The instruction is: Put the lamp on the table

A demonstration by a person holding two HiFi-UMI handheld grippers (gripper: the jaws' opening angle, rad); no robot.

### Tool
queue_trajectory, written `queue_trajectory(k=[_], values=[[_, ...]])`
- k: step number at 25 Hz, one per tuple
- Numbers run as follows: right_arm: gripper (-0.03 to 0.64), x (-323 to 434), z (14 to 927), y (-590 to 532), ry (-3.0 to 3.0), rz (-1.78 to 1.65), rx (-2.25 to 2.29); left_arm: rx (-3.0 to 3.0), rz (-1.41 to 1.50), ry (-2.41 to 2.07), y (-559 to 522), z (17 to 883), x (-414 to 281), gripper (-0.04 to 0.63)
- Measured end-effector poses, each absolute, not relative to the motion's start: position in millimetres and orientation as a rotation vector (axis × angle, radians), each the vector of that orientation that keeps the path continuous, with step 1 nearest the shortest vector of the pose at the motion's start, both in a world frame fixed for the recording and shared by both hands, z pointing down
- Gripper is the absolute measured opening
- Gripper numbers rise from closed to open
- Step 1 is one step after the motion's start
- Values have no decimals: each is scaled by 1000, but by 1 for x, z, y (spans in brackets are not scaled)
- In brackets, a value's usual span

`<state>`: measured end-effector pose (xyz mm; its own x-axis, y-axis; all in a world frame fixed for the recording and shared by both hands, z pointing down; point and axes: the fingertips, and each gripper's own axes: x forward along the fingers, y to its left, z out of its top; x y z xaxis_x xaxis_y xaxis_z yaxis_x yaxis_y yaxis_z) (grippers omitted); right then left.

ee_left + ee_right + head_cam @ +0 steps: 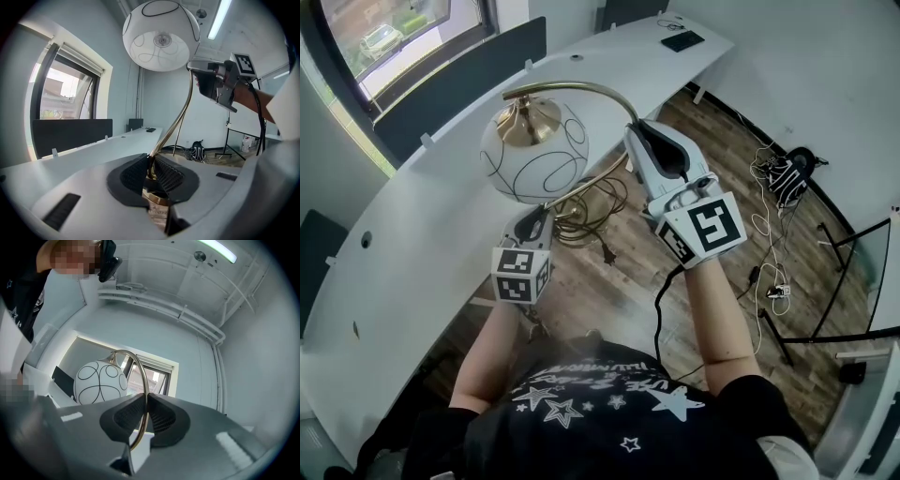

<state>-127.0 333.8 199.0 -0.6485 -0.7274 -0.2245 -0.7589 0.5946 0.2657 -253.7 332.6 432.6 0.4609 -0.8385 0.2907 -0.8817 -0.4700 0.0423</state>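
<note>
The lamp hangs in the air over the floor beside the long white table (pixel 431 225). Its white globe shade (pixel 534 150) bears thin black loops and hangs from a curved brass neck (pixel 581 89). My left gripper (pixel 532 223) is shut on the lower brass stem (pixel 176 124), just above the base; the left gripper view shows the ribbed pads (pixel 136 174) pressing it. My right gripper (pixel 643 133) is shut on the upper neck (pixel 142 376), with the shade (pixel 100 383) to its left. From the left gripper (pixel 151 171), the shade (pixel 161 35) is overhead and the right gripper (pixel 196 68) beside it.
Coiled cables (pixel 592 208) lie on the wooden floor below the lamp. A dark flat item (pixel 682 40) rests on the table's far end. A black bag with cords (pixel 787 173) and stand legs (pixel 830 309) are at the right. Dark panels (pixel 459 80) line the table's back.
</note>
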Motion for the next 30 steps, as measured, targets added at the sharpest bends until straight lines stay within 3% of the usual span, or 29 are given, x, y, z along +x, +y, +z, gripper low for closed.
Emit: queue_trajectory(k=[8, 14, 22, 30], values=[[34, -57, 201, 300, 2725, 515, -1235, 2496, 360, -1527, 300, 434, -185, 52], [34, -55, 203, 321, 2739, 533, -1222, 2493, 353, -1502, 323, 439, -177, 52], [34, -30, 218, 224, 2716, 467, -1333, 2525, 389, -1404, 228, 452, -156, 54], [34, -30, 226, 211, 2713, 504, -1357, 2562, 383, -1370, 204, 462, -152, 52]])
